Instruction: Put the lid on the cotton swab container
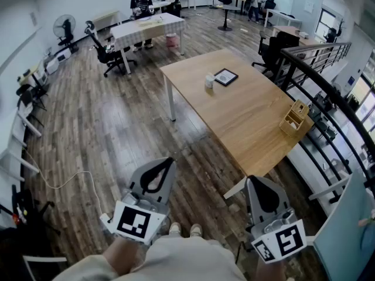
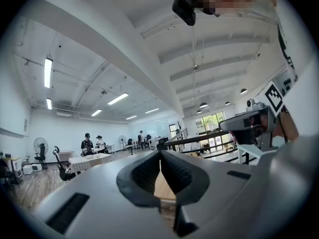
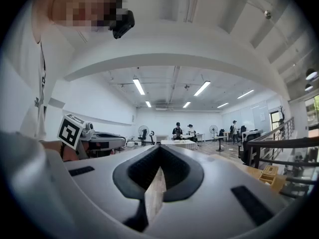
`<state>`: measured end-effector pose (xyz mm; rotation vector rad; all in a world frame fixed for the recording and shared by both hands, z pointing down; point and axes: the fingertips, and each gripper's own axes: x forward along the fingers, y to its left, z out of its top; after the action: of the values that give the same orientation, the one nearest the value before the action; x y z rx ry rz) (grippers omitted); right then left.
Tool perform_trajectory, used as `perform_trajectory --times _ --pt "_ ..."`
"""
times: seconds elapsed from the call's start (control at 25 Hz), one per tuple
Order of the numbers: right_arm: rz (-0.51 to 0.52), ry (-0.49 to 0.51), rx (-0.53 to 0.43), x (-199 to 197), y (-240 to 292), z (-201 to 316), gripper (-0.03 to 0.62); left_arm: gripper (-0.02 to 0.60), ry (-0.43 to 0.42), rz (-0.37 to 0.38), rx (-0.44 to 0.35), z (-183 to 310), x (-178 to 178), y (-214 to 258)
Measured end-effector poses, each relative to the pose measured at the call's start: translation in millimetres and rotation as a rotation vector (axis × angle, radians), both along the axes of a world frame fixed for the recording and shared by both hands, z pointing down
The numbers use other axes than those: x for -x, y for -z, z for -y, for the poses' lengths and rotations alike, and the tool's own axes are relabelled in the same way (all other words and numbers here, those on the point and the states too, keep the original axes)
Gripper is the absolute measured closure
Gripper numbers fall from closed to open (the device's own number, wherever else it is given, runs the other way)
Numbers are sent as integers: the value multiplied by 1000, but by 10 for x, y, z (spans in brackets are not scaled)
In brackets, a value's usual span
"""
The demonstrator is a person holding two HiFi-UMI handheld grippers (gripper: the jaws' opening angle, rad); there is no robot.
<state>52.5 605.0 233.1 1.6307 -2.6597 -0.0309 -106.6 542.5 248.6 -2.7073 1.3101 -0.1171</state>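
Note:
A small white container (image 1: 209, 81) stands on the far part of the wooden table (image 1: 246, 122), next to a flat dark square thing (image 1: 225, 76). No separate lid can be made out at this distance. Both grippers are held low, close to the person's body and well short of the table. My left gripper (image 1: 170, 160) (image 2: 160, 153) is shut with nothing in it, its jaws meeting at the tip. My right gripper (image 1: 252, 180) (image 3: 160, 148) is likewise shut and empty, near the table's front corner.
A wooden organiser (image 1: 295, 119) stands at the table's right edge. A black railing (image 1: 328, 92) runs along the right. Farther back are a checked table (image 1: 146, 27), office chairs (image 1: 104, 52), a fan (image 1: 64, 27) and several people. A cable (image 1: 64, 183) lies on the wood floor.

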Motion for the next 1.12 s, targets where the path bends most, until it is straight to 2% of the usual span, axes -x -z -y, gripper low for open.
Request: perform_trajectory --times 0.24,0.44,0.68,0.76,1.12 --pt "0 18 0 -38 -57 96 569 554 -4 6 12 73 -110 -57" --pt "5 31 12 -104 -160 139 569 554 5 18 -9 67 -183 -77" --pt "-66 50 13 -105 -264 186 569 554 11 7 -18 99 -222 -45" --pt "-57 62 32 -112 -317 244 569 554 8 1 -14 121 -224 -57" --pt "-47 59 71 -145 -456 807 569 554 7 12 7 662 -244 -209"
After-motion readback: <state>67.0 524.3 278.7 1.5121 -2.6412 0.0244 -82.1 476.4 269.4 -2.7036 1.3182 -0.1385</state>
